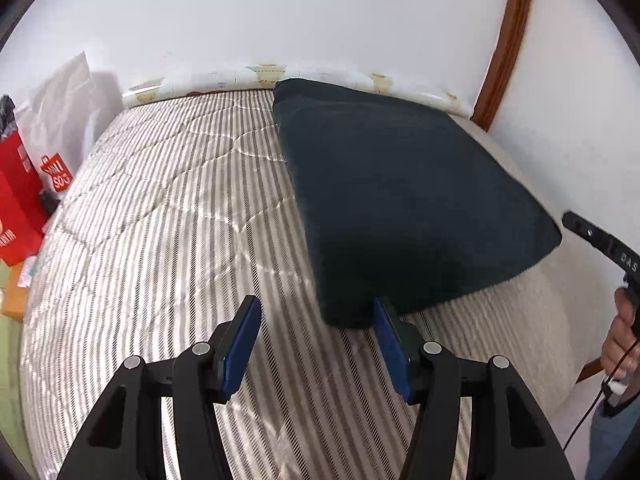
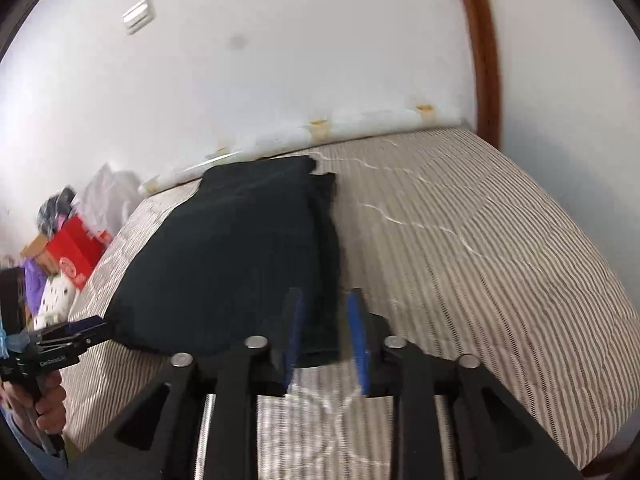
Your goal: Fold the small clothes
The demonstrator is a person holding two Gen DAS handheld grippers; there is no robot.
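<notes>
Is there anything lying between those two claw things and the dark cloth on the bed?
Nothing visible. The left gripper stands open at the near corner of the dark garment on the striped bedcover. The right gripper already has the garment's near edge between its fingers.

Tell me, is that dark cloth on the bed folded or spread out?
Folded. The dark cloth lies as a compact rectangle on the striped bed, with stacked layers showing along its right edge.
</notes>
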